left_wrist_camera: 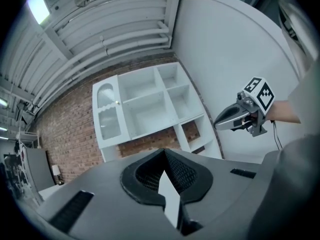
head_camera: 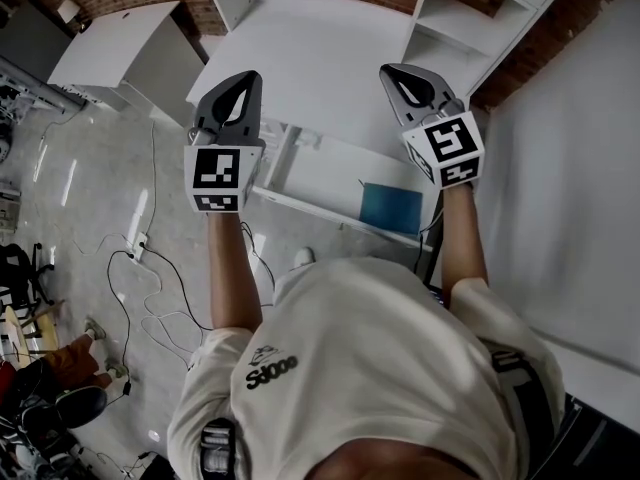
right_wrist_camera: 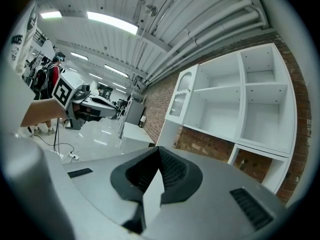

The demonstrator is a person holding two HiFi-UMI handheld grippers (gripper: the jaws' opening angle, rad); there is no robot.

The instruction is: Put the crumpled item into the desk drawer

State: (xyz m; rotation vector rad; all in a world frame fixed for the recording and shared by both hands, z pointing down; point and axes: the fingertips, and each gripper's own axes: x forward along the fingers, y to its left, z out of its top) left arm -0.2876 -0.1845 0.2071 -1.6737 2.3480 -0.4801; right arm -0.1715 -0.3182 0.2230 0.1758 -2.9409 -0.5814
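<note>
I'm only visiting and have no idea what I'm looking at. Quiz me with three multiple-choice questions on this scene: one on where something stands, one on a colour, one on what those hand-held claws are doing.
1. The white shelf unit stands against:
A a window
B a brick wall
C a curtain

2. The flat item lying below the desk top is:
A red
B yellow
C blue

3. The jaws of the left gripper and the right gripper are:
A together on both, with nothing between them
B wide apart on both
C clamped on a ball of paper

Answers:
1 B: bricks show behind and beside the shelf unit in both gripper views.
2 C: the head view shows it as a blue patch against the white furniture.
3 A: each gripper view shows its two jaws meeting at the tip, empty.
</note>
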